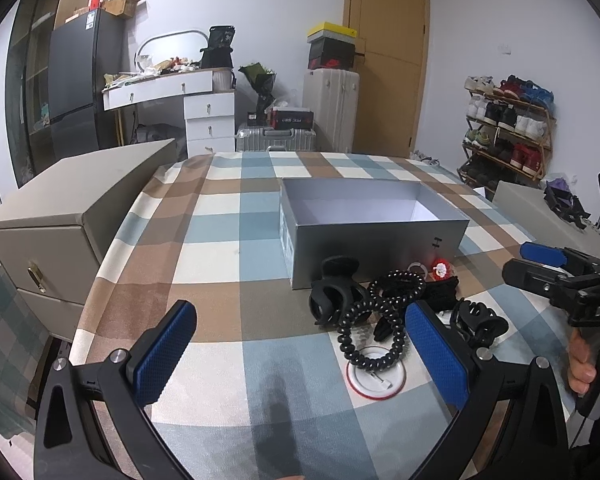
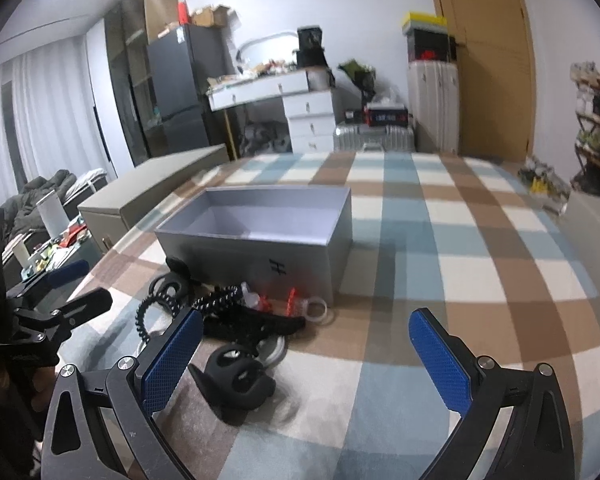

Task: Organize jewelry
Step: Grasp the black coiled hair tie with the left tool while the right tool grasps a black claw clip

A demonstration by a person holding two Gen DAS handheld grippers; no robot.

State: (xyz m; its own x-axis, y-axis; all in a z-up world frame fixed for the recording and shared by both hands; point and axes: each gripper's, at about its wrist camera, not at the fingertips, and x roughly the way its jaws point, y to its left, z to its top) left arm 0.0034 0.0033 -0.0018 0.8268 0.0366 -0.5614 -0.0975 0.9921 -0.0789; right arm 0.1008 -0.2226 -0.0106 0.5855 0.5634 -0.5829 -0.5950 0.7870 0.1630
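An open grey box stands on the checked tablecloth, nothing visible inside. In front of it lies a heap of accessories: a black claw clip, a black spiral cord, a round white badge with a red rim, a second black claw clip, a red and white trinket and a clear ring. My left gripper hovers open just short of the heap, its right pad beside the cord. My right gripper is open too, with the near claw clip by its left finger.
A beige drawer chest stands against the table's left edge. Checked tablecloth stretches right of the box. Behind the table are a white dresser, suitcases, a wooden door and a shoe rack. A hand holds the right gripper's handle.
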